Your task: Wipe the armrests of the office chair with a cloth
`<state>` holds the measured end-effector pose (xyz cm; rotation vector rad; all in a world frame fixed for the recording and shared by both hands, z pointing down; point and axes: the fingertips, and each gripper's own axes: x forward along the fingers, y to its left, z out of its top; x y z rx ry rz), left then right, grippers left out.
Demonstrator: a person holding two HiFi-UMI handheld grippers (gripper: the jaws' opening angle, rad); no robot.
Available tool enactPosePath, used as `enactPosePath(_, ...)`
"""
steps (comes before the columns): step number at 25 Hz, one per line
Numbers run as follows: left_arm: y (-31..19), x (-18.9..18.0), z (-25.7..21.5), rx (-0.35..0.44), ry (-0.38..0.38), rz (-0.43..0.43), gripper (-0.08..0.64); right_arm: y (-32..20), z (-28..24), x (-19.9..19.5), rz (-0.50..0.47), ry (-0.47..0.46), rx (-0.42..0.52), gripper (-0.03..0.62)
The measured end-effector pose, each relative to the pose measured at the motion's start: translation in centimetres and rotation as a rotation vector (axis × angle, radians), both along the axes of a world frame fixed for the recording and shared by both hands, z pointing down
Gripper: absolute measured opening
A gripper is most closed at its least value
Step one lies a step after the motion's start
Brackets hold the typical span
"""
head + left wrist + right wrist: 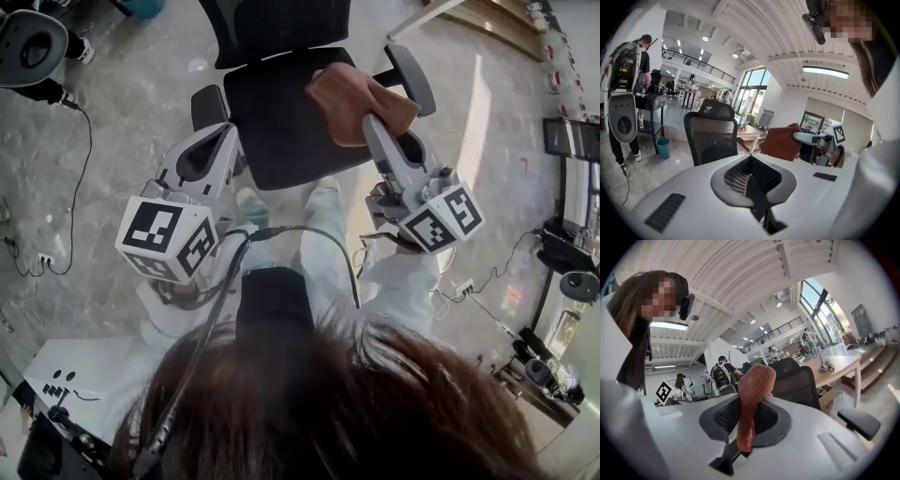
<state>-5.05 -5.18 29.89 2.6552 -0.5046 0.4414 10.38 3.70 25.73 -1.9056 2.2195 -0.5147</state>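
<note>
The black office chair (281,122) stands in front of me, its left armrest (208,105) and right armrest (411,80) flanking the seat. A brown cloth (356,101) hangs over the seat's right side, and my right gripper (373,120) is shut on it. In the right gripper view the cloth (752,399) stands up out of the right gripper (740,446), with the right armrest (858,422) lower right. My left gripper (214,141) hovers beside the left armrest. Seen in its own view, the left gripper (757,206) has its jaws together with nothing between them, and the cloth (780,143) is ahead.
Cables (70,187) trail over the grey floor at the left. A person with a backpack rig (626,93) stands by a blue bin (663,147). A wooden table (834,363) is behind the chair. Monitors (572,141) line the right side.
</note>
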Motion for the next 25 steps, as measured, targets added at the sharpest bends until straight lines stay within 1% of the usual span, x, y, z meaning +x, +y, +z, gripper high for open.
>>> enactPosePath(3, -0.1, 2.3, -0.7, 0.032, -0.012, -0.002, 0.003, 0.7, -0.2, 4.0, 0.042, 0.0, 0.018, 0.049)
enactPosePath(6, 1.3, 6.4, -1.3, 0.054, -0.015, -0.03, 0.003, 2.3, -0.2, 8.4, 0.032, -0.005, 0.031, 0.049)
enactPosePath(9, 4.1, 12.2, -1.6, 0.068, -0.013, -0.071, 0.002, 4.2, 0.0, 13.4, -0.034, 0.019, 0.026, 0.049)
enactPosePath(13, 6.7, 20.0, -1.5, 0.06, -0.007, -0.153, 0.003, 5.2, 0.0, 20.1, -0.163, 0.02, 0.005, 0.049)
enactPosePath(16, 7.9, 24.6, -2.1, 0.059, -0.004, -0.209, 0.003, 5.7, 0.0, 24.7, -0.221, 0.007, -0.012, 0.049)
enactPosePath(19, 9.6, 28.2, -2.7, 0.057, -0.01, -0.271, 0.003, 7.0, -0.1, 29.0, -0.272, -0.003, -0.038, 0.049)
enactPosePath(21, 10.5, 30.4, -2.9, 0.062, -0.024, -0.295, 0.003, 7.6, 0.3, 32.0, -0.285, -0.002, -0.054, 0.049)
enactPosePath(25, 10.2, 33.8, -2.2, 0.064, -0.042, -0.32, 0.003, 7.0, 3.0, 37.5, -0.261, 0.009, -0.103, 0.049)
